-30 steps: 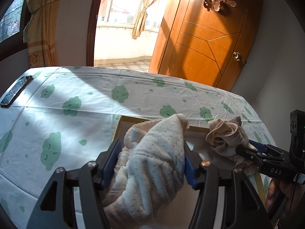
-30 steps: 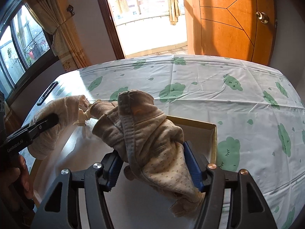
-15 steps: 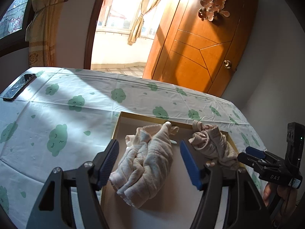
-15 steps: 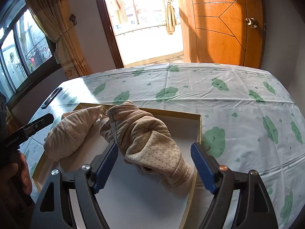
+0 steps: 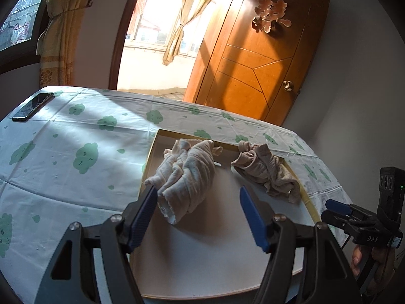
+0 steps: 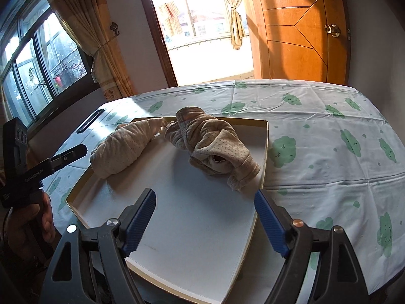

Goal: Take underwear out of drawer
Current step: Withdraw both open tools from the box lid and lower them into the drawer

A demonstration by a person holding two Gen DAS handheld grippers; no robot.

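On the table w/ a cloud-print cloth [image 5: 76, 152] sits a shallow white tray-like drawer [image 6: 177, 228] w/ a thin tan rim; both pieces of underwear lie inside it, toward its far end. Left wrist view shows a black phone [image 5: 33, 106] near the table's far left corner and a cut-out ornament [image 5: 270, 15] high on the wooden door [image 5: 253, 71]; right wrist view crops that ornament at its top edge but gives the barred window [image 6: 38, 63] and tied curtain [image 6: 101, 58] at left, phone only a dark sliver.

Cream underwear [image 5: 187, 174] is soft, ribbed, finely dotted, bunched into a loose roll. Beige underwear [image 6: 210, 141] is darker, dotted knit, twisted into a knot, one end touching the drawer's right rim.

Left gripper [image 5: 197, 215]: black frame, ridged blue pads, jaws wide apart, nothing pressed; cream roll's near end lies just ahead, close to the left pad, contact can't be told. Right gripper [image 6: 205, 220]: same build, jaws wide, empty, beige bundle lying ahead of the tips. Both angle down at the drawer. Each view catches the other tool at its edge, a hand [image 6: 27, 225] wrapped round the grip.
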